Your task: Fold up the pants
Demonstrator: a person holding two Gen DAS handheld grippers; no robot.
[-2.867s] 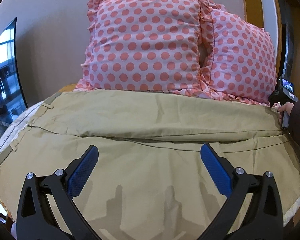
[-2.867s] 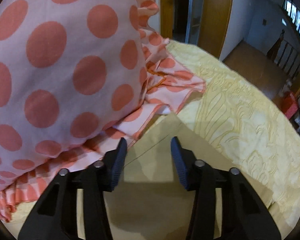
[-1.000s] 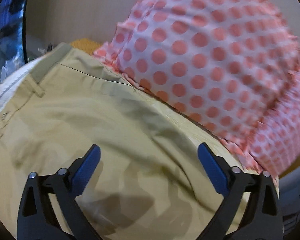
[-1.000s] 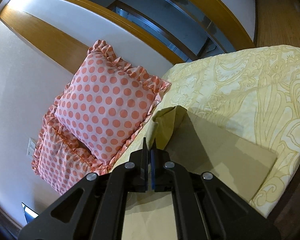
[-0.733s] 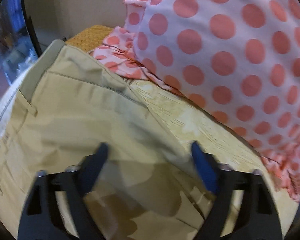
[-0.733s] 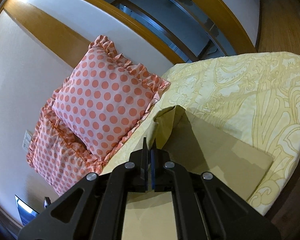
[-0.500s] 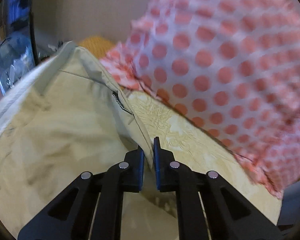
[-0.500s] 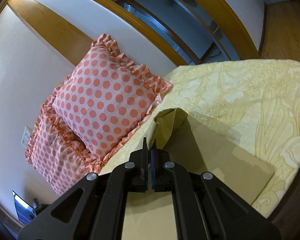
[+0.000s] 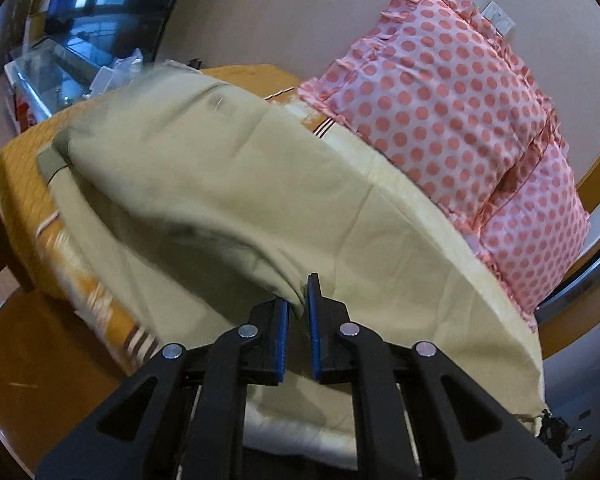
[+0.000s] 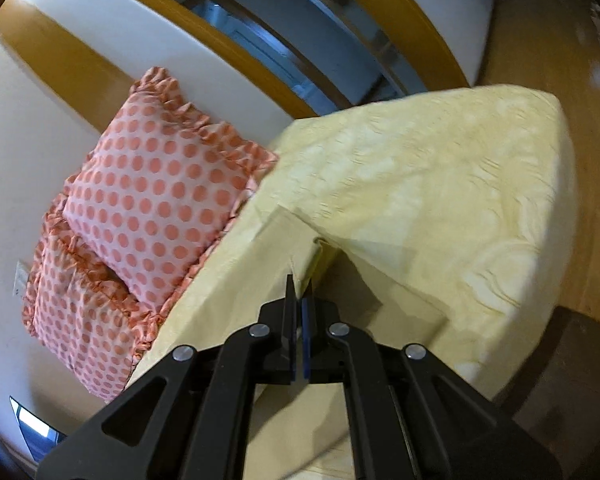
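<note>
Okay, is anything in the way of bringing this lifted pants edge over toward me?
Nothing visible blocks it. Both the left gripper and the right gripper are shut on the pants. The polka-dot pillows sit on the far side, against the wall.

My left gripper (image 9: 298, 308) is matt black plastic with ribbed blue rubbery pads (image 9: 283, 338) and shiny metal rivets; it pinches the khaki woven-cloth pants (image 9: 204, 184), matt and softly creased. My right gripper (image 10: 299, 308), of the same plastic, nips their hem. In the right wrist view, upper left, sits a pink polka-dot cotton pillow (image 10: 160, 208) with ruffled edging; at right, a pale yellow embossed bedspread (image 10: 440, 184) and glossy wooden floor (image 10: 560, 40).
</note>
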